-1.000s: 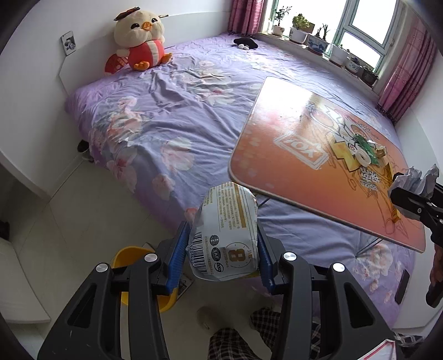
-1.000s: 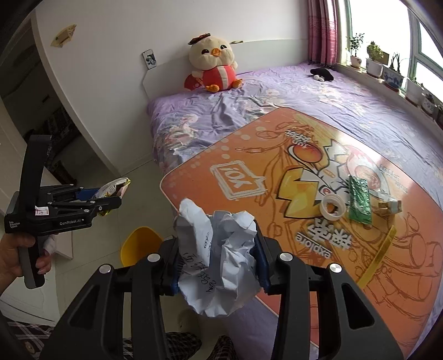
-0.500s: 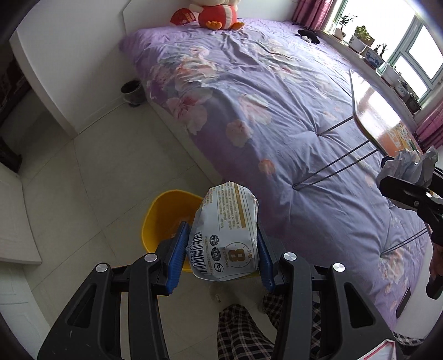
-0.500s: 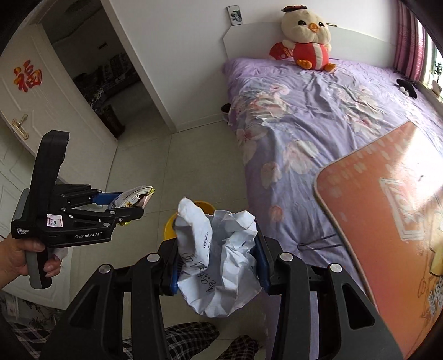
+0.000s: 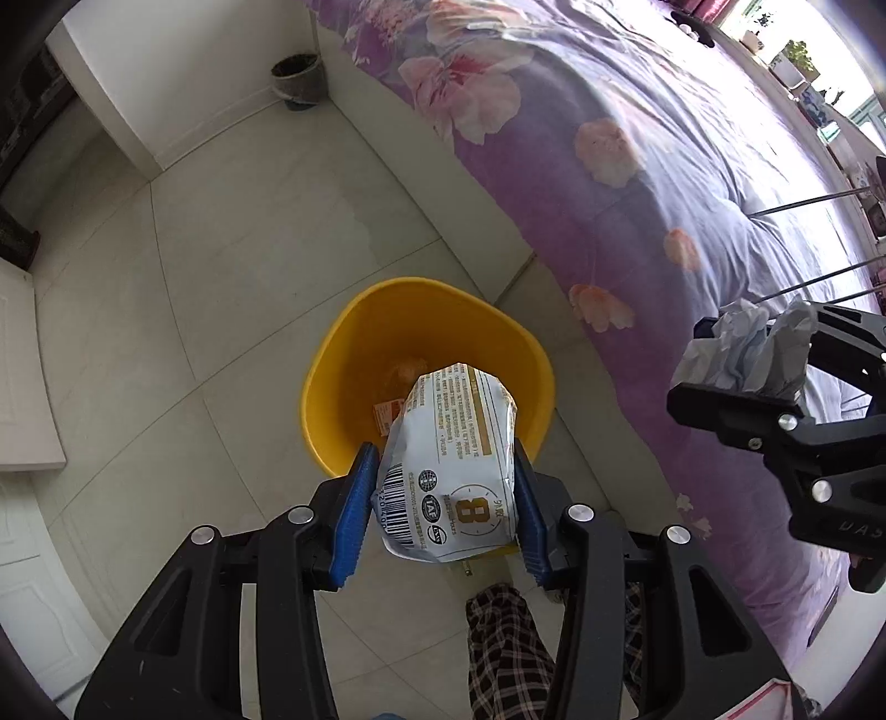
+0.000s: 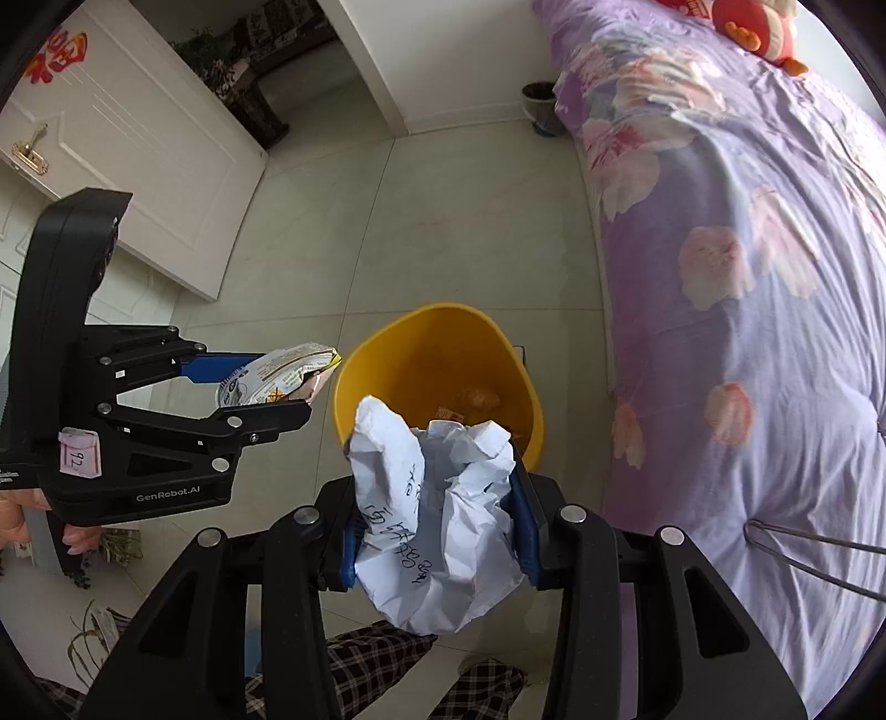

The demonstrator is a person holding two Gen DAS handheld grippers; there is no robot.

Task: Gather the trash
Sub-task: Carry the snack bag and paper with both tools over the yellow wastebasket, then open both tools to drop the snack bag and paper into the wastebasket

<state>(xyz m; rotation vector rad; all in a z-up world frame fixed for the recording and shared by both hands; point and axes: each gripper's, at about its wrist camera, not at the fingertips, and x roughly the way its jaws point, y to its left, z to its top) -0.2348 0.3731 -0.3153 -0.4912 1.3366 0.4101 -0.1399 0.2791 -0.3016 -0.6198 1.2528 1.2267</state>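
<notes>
Beside purple bed [image 5: 637, 183], tiled floor [image 5: 238, 232], yellow bin [image 5: 354, 354], left fingers [image 5: 354, 515] gripping wrapper [image 5: 454, 471], right fingers [image 6: 520, 515] gripping crumpled paper [image 6: 437, 515]

A home bedroom is showing here: a bed [image 5: 637, 166] under a purple flowered cover is filling the two o'clock side, a plush toy [image 6: 742, 22] is sitting at one o'clock, and a white panelled door [image 6: 138, 166] is standing at ten o'clock on pale floor tiles [image 5: 221, 249].

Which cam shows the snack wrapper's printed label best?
Left wrist: the snack wrapper faces the lens, barcode and print readable, above the yellow bin. Right wrist shows the wrapper edge-on, crumpled end only.
</notes>
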